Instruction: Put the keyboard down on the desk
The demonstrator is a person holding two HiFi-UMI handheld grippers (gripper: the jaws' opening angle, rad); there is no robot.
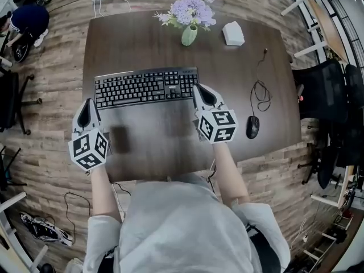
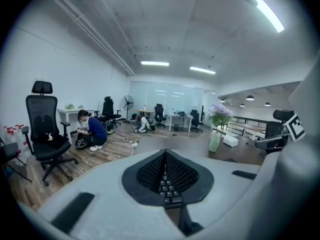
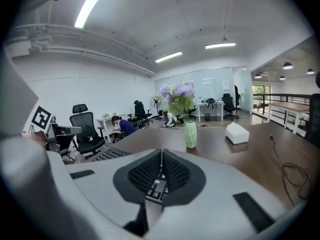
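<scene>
A black keyboard (image 1: 145, 87) lies flat on the dark wooden desk (image 1: 153, 44), a little left of centre. My left gripper (image 1: 89, 102) sits just off the keyboard's front left corner with its jaws shut together and nothing between them. My right gripper (image 1: 198, 87) rests at the keyboard's right end, jaws likewise shut and empty. In the left gripper view the shut left gripper (image 2: 165, 159) shows a strip of keys (image 2: 168, 193) below its tips. In the right gripper view the right gripper (image 3: 161, 156) shows keys (image 3: 156, 189) the same way.
A green vase of purple flowers (image 1: 189, 34) and a white box (image 1: 232, 33) stand at the desk's far edge. A black mouse (image 1: 252, 127) and a coiled cable (image 1: 260, 92) lie at the right. Office chairs (image 2: 46, 129) and a crouching person (image 2: 92, 131) are beyond the desk.
</scene>
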